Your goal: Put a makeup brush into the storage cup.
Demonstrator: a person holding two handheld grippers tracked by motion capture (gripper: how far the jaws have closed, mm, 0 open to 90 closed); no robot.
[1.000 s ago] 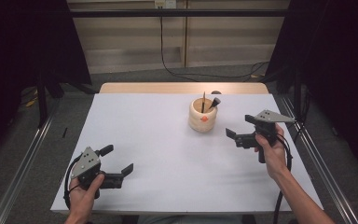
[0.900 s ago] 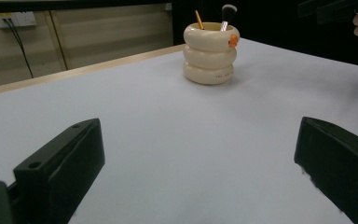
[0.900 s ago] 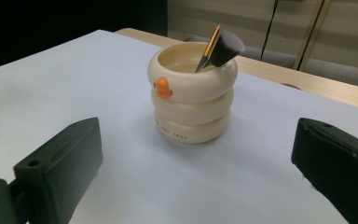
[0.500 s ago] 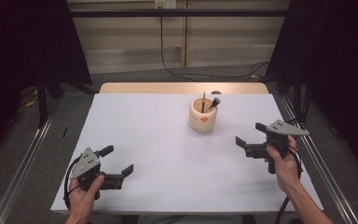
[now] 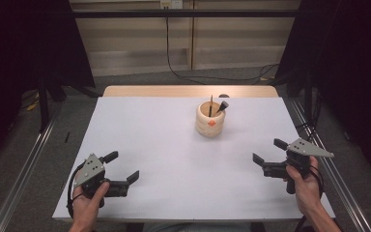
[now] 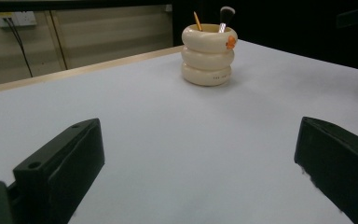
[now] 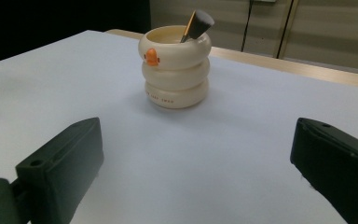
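Seen from above, a person's two hands come in from the near edge of a white table point(image 5: 164, 159), each holding a black two-jaw gripper. The left gripper point(image 5: 123, 166) sits near the front left corner, just above the white surface, its jaws spread wide apart with nothing between them. The right gripper point(image 5: 267, 152) is held near the front right edge, its jaws likewise spread wide and empty, pointing inward across the table. The two grippers are well apart from each other. Farther back, right of centre and well away from both grippers, stands a cream holder point(image 5: 209, 119) shaped like three stacked rings, upright on the table, with a small orange mark point(image 5: 211, 123) on its side. Inside it stand a thin pencil-like stick point(image 5: 210, 104) and a brush point(image 5: 221, 106) with a dark tip, both leaning slightly and rising above the rim. In the left gripper view the holder point(image 6: 208, 55) shows beyond the open jaws, toward the far edge; in the right gripper view it point(image 7: 175, 66) stands between and beyond the open jaws. Behind the table lie a grey floor, a pale wall and a dark cable point(image 5: 174, 67).
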